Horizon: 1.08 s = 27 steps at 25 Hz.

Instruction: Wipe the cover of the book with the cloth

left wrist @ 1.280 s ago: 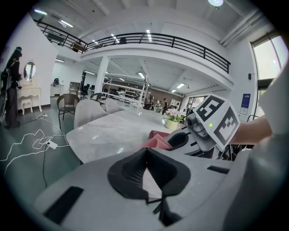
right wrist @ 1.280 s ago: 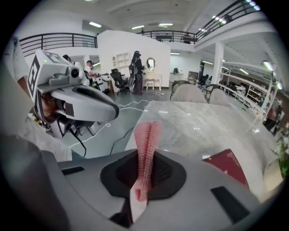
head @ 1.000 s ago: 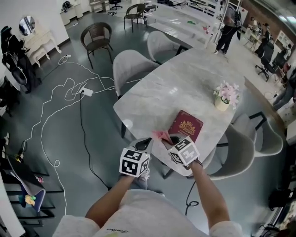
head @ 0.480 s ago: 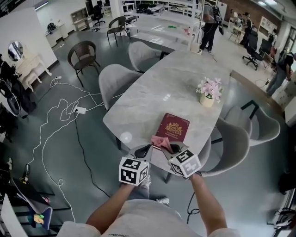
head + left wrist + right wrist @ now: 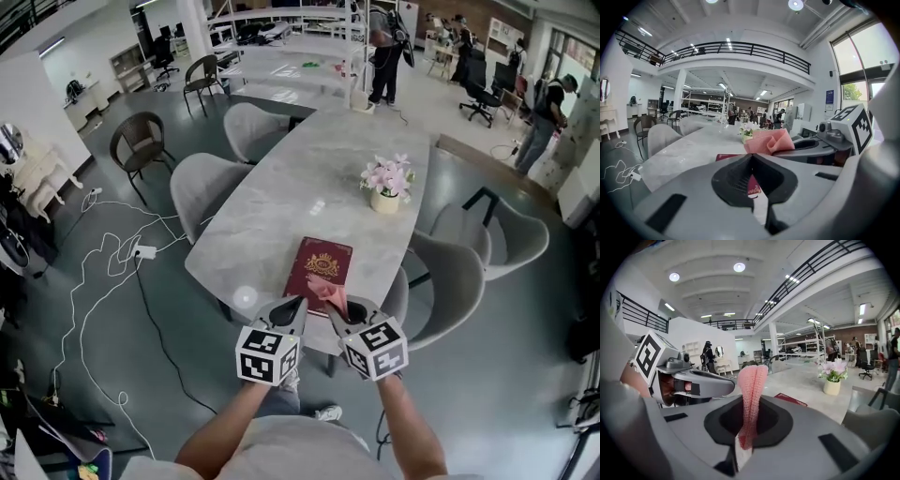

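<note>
Both jaws closed: right hand-held gripper [image 5: 339,306] pinching cloth [image 5: 327,290], left hand-held gripper [image 5: 294,307] empty; best lay cloth flat on book [image 5: 317,266] just ahead

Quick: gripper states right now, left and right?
Left gripper: closed, nothing between the jaws.
Right gripper: closed on the pink cloth.

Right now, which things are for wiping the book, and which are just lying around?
For the job:
pink cloth, pinched in the right claw
red book, flat on the table

Just lying about:
flower pot
grey chairs
white cables
left claw, shut and empty
</note>
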{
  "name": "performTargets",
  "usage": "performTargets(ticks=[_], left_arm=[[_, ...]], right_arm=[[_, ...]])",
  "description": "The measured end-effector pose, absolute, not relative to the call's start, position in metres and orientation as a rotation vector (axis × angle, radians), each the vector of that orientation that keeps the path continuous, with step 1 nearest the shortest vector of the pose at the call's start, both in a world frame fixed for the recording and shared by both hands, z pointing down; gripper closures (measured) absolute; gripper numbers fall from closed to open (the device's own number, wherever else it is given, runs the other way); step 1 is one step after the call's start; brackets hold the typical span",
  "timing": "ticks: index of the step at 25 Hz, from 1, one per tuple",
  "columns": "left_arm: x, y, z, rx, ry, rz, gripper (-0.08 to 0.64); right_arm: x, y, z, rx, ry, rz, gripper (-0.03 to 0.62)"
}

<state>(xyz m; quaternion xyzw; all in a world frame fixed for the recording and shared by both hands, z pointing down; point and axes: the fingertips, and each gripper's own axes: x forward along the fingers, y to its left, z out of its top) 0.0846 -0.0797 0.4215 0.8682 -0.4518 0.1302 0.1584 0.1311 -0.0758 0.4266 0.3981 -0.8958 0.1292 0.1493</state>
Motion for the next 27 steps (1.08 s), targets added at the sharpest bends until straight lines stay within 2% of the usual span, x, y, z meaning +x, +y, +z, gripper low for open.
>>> performTargets(ticks=[12, 27], left_arm=[[0.111, -0.068, 0.423, 2.502, -1.227, 0.357, 0.554], [0.099, -0.067, 0.427, 2.488, -1.237, 0.378, 0.554]], right_arm=[[0.164, -0.063, 0.417, 1.277, -2.549, 0.362, 0.574], [0.153, -0.066, 0.421, 1.258, -2.567, 0.387, 0.575]])
